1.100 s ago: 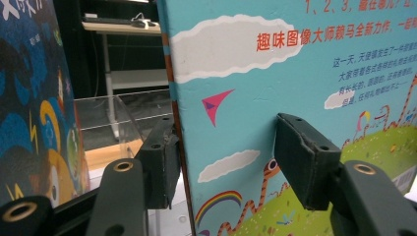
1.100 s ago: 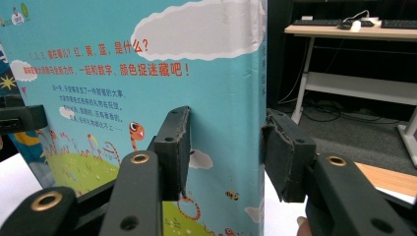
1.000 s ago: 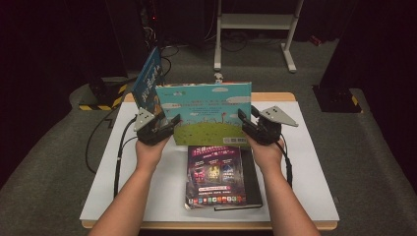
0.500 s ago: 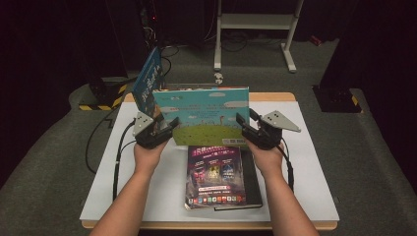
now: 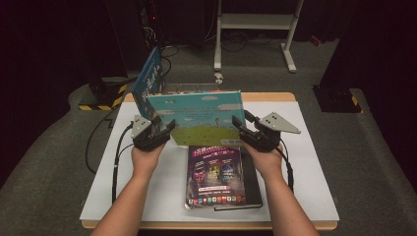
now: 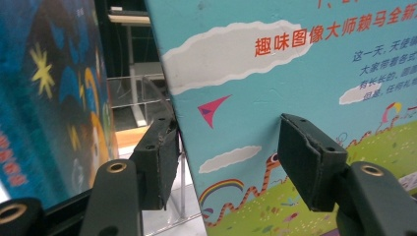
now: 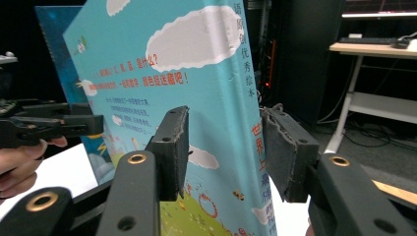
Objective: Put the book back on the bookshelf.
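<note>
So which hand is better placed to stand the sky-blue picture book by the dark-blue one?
Left, probably: the left gripper grips the edge of the sky-blue picture book nearest the dark-blue upright book; the right gripper sits farther off.

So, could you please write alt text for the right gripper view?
An upright light-blue picture book with clouds and red Chinese text stands between the right gripper's two black jaws, spine edge facing the camera. The left gripper is at the far left.
</note>
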Available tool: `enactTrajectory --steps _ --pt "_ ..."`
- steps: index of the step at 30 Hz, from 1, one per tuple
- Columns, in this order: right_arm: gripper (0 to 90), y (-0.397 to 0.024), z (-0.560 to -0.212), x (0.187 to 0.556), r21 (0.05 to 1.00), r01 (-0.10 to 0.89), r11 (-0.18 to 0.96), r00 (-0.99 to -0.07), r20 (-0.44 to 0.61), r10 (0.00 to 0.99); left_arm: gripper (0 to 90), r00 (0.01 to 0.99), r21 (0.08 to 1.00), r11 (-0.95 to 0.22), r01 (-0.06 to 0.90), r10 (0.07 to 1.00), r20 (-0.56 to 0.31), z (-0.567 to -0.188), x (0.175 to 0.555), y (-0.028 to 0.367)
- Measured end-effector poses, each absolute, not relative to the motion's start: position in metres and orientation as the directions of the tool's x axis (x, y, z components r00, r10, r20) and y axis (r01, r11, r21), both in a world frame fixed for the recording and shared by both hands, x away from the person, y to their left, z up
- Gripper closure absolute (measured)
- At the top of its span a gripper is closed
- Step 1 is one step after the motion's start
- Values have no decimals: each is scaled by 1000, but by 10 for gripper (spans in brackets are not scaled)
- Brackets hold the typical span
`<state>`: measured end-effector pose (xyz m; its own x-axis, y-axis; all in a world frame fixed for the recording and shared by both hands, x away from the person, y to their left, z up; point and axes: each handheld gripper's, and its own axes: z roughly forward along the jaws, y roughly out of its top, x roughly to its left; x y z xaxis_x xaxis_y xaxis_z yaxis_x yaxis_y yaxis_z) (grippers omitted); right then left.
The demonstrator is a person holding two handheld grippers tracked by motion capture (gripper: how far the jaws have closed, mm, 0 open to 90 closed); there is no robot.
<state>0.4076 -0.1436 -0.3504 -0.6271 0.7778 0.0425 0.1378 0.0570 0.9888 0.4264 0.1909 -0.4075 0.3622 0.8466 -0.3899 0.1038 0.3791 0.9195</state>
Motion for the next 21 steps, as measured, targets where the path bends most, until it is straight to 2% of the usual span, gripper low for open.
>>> enactTrajectory --steps 9,13,16,18,19,21 --pt "539 -137 -346 406 991 116 70 -661 24 750 410 330 916 384 114 856 -399 -411 429 194" --pt "654 -138 -344 406 991 114 69 -676 26 737 407 329 913 387 129 852 -407 -413 430 198" --pt "705 -143 -345 407 993 92 79 -717 11 697 407 315 917 380 125 861 -400 -414 431 200" --pt "759 -145 -345 405 992 72 106 -759 -15 651 424 319 907 401 125 850 -420 -414 432 201" --pt "791 -145 -345 404 991 55 126 -778 -37 628 464 327 906 407 120 845 -423 -414 431 201" --pt "816 -146 -345 403 992 70 106 -832 -1 555 455 327 918 380 112 858 -395 -415 430 200"
